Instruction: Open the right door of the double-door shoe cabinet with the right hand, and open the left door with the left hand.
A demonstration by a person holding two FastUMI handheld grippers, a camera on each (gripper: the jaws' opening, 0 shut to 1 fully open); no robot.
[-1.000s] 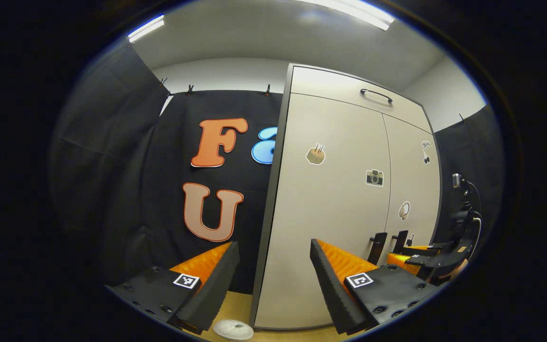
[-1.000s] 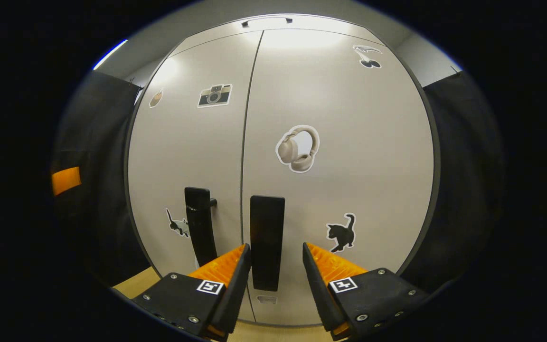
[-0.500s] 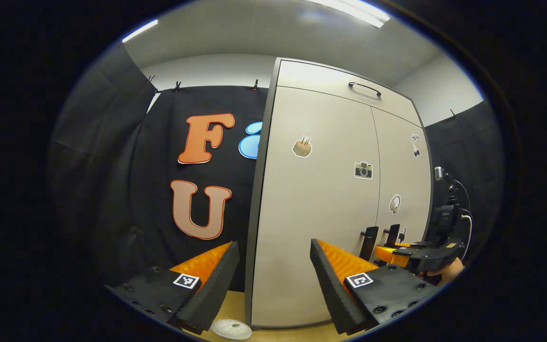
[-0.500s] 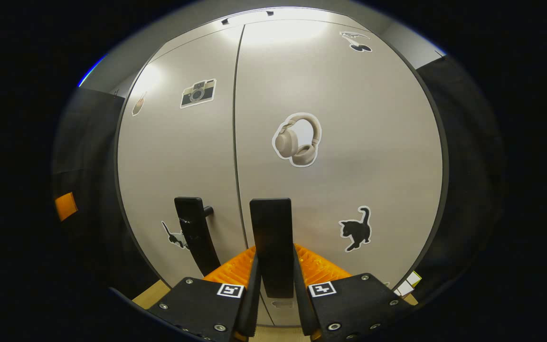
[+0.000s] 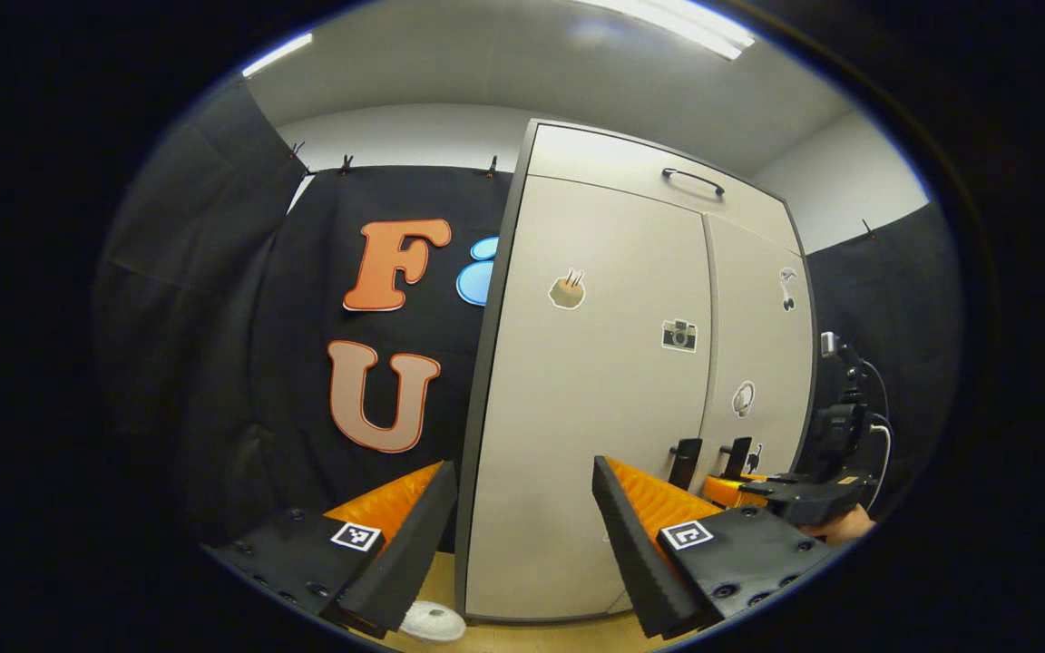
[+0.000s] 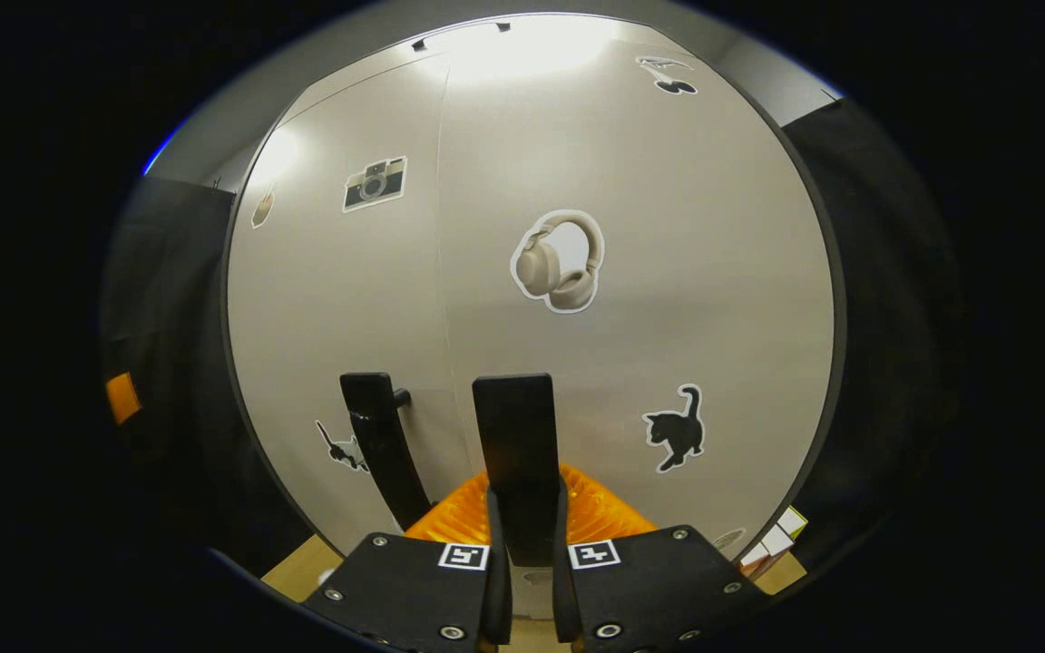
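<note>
The beige shoe cabinet has its left door (image 5: 595, 390) and right door (image 5: 754, 363) in the left gripper view, each with a black upright handle. My right gripper (image 6: 522, 580) is shut on the right door's handle (image 6: 513, 444), both fingers pressed against its sides. The right door (image 6: 668, 254) stands slightly proud of the left door (image 6: 332, 299) at the middle seam. The left door's handle (image 6: 377, 444) is free. My left gripper (image 5: 522, 544) is open, well short of the cabinet's left front corner. Farther off, the right gripper (image 5: 786, 490) and a hand (image 5: 840, 526) are at the handles.
A top compartment with a black handle (image 5: 693, 179) sits above the doors. A white round disc (image 5: 432, 621) lies on the wooden floor by the cabinet's left corner. Small boxes (image 6: 772, 544) stand on the floor at the cabinet's right. Black cloth walls flank the cabinet.
The right gripper went from open around the right handle to shut on it, and the right door has come slightly forward. The left gripper stayed open with only a small shift.
</note>
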